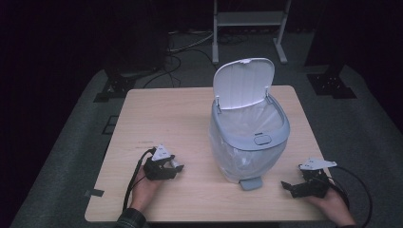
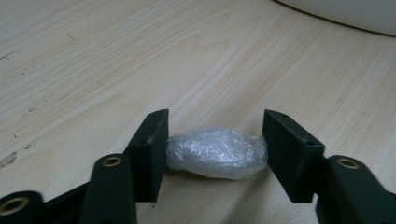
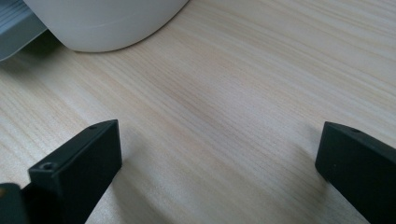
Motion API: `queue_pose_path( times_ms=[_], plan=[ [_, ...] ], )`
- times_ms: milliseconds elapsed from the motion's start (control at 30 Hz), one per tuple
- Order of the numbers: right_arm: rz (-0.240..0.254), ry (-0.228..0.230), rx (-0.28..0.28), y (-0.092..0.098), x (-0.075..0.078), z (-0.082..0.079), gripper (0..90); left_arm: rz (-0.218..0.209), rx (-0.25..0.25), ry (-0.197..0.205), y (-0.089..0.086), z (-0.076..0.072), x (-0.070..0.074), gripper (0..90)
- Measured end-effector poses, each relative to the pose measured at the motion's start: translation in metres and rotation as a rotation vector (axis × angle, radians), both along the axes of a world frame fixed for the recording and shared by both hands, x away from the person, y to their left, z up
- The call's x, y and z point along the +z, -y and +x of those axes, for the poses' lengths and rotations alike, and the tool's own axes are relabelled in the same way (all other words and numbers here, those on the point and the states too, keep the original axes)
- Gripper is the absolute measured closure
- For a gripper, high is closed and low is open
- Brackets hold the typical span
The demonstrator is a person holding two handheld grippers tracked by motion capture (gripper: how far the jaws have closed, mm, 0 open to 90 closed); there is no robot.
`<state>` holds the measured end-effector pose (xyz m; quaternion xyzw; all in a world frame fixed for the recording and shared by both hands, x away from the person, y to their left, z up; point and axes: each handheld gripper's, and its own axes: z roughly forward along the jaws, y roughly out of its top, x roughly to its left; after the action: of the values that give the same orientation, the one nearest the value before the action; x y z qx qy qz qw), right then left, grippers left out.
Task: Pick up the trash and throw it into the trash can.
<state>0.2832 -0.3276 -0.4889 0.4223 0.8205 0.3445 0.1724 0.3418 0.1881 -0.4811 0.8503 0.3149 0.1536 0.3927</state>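
Observation:
A small wad of crumpled clear plastic (image 2: 217, 153) lies on the wooden table (image 1: 166, 118) between the jaws of my left gripper (image 2: 215, 140), and both jaws touch its ends. From above, the left gripper (image 1: 177, 167) sits near the table's front left with the wad as a white speck at its tip. A white pedal bin (image 1: 249, 137) lined with a clear bag stands mid-table, its lid (image 1: 243, 83) raised. My right gripper (image 1: 287, 186) rests at the front right, open, with bare wood between its jaws (image 3: 219, 154).
The bin's grey pedal (image 1: 250, 183) sticks out toward the front edge, between the two grippers. The bin's rounded base (image 3: 107, 23) is close ahead of the right gripper. Cables trail from both grippers over the table's front. A white stand (image 1: 247, 19) is on the floor behind.

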Motion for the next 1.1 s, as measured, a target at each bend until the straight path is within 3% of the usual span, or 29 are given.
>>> queue_pose_path(
  times_ms=[433, 667, 1100],
  plan=[
    [0.000, 0.000, 0.000, 0.0000, 0.0000, 0.0000, 0.0, -0.004, -0.013, 0.000, -0.0011, 0.0002, 0.0000, 46.0],
    [0.000, 0.000, 0.000, 0.0000, 0.0000, 0.0001, 0.0, -0.029, -0.034, -0.034, -0.0036, -0.0001, 0.0014, 45.8],
    [0.000, 0.000, 0.000, 0.0001, 0.0000, 0.0001, 0.0, -0.072, -0.063, -0.039, -0.0039, -0.0039, 0.0088, 45.3]
  ],
)
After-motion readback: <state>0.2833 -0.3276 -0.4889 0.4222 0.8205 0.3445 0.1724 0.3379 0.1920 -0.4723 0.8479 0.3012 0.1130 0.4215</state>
